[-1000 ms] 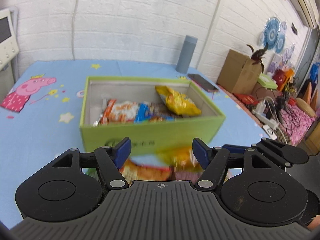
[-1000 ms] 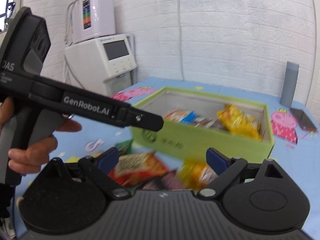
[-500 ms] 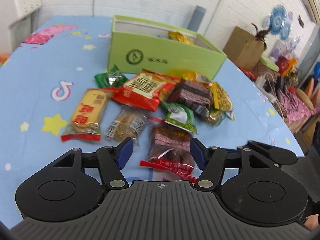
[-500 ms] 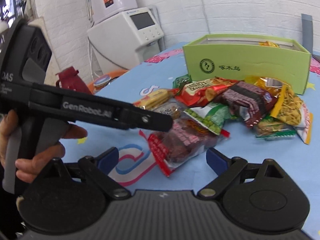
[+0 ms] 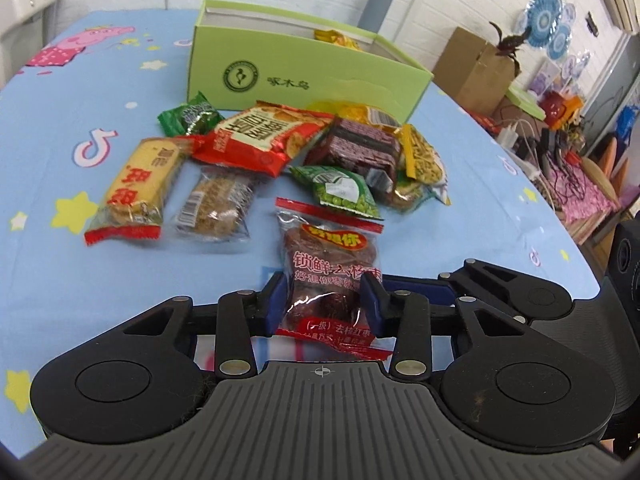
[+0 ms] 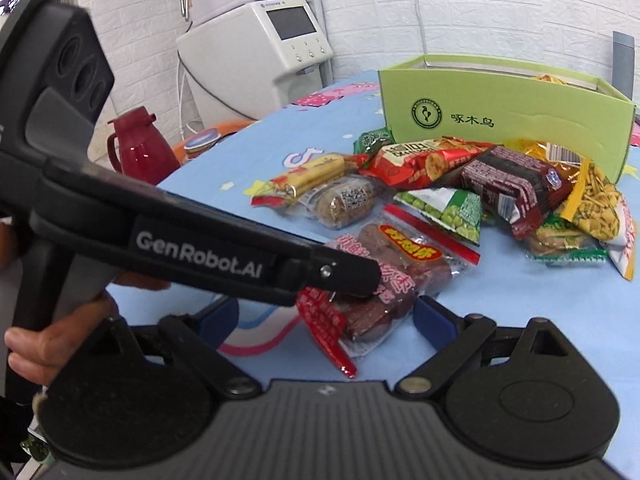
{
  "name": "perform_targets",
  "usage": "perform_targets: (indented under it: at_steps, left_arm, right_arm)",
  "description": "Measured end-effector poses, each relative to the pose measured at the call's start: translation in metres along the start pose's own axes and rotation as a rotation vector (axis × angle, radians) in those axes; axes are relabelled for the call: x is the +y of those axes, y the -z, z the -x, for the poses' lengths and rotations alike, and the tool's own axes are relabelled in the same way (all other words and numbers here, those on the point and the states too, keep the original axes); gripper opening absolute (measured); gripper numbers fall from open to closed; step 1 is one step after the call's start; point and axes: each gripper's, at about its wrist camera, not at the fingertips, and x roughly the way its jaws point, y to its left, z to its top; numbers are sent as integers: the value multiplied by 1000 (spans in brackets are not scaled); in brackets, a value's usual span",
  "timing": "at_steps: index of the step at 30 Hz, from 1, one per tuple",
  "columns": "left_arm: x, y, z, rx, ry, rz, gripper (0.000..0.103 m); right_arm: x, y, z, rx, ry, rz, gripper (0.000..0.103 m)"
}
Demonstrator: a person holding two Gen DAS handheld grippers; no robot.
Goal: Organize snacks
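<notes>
Behind the blue tablecloth (image 6: pixel 520 320), only the right view shows a red jug (image 6: pixel 140 148); left gripper (image 5: pixel 325 300) fingers have just been closing onto the date packet (image 5: pixel 328 264), right gripper (image 6: pixel 326 316) fingers wide.

Loose snack packets (image 5: pixel 256 140) ahead of left gripper (image 5: pixel 325 300): about nine, overlap hides some. One green box (image 5: pixel 304 76) beyond them. One grey cylinder (image 5: pixel 374 6) behind box.

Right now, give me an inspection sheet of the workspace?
Surface: blue cartoon tablecloth.
Job's things: green box holding a yellow packet; loose snack pile before it.
Clutter: grey cylinder, red jug.
Grippers: left gripper fingers have just been closing, now pressing the red date bag; right gripper open.
Cables: tangle off the table.
Surroundings: white brick wall, white dispenser.
</notes>
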Motion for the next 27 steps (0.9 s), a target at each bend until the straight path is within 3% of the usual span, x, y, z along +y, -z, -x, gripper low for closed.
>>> perform_targets:
  at_steps: [16, 20, 27]
  left_arm:
    - [-34, 21, 5, 29, 26, -47, 24]
    - [-41, 27, 11, 22, 61, -74, 25]
    - [-41, 33, 32, 6, 23, -136, 34]
  right_arm:
    - [-30, 22, 35, -10, 114, -33, 93]
    - [-39, 33, 45, -2, 192, -3, 94]
    - [-69, 35, 67, -36, 295, -94, 94]
